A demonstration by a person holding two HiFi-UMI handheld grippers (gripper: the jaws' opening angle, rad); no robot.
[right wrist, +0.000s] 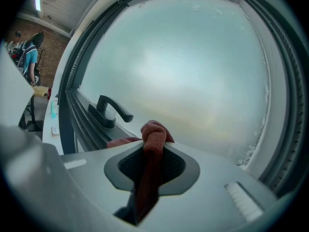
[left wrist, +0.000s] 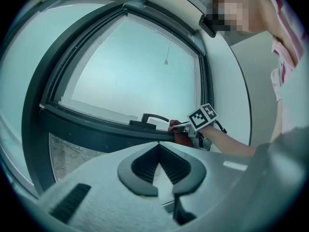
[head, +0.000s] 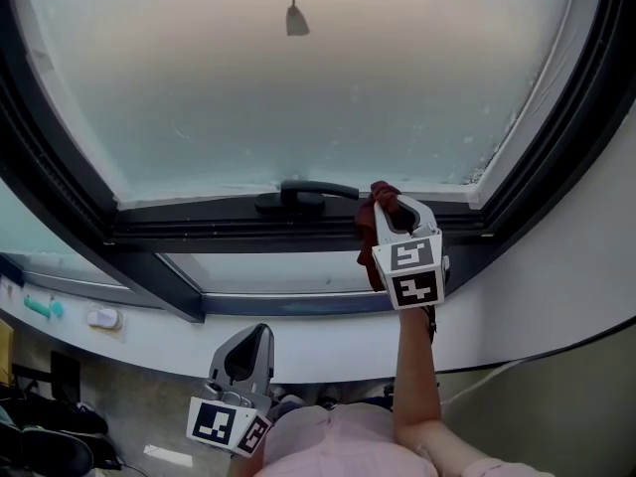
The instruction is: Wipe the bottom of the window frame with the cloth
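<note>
Two grippers. The right gripper (head: pixel 391 205) clamps the red cloth (head: pixel 368 222) against the bottom frame (head: pixel 199 229), just right of the handle (head: pixel 303 195); the left gripper (head: pixel 260 332) hangs low, well apart from the frame, jaws closed on nothing.

With its arm outstretched, the right claw (head: pixel 394 205) clamps the cloth (right wrist: pixel 153 135); the left claw (head: pixel 250 334) hangs low, jaws together.
</note>
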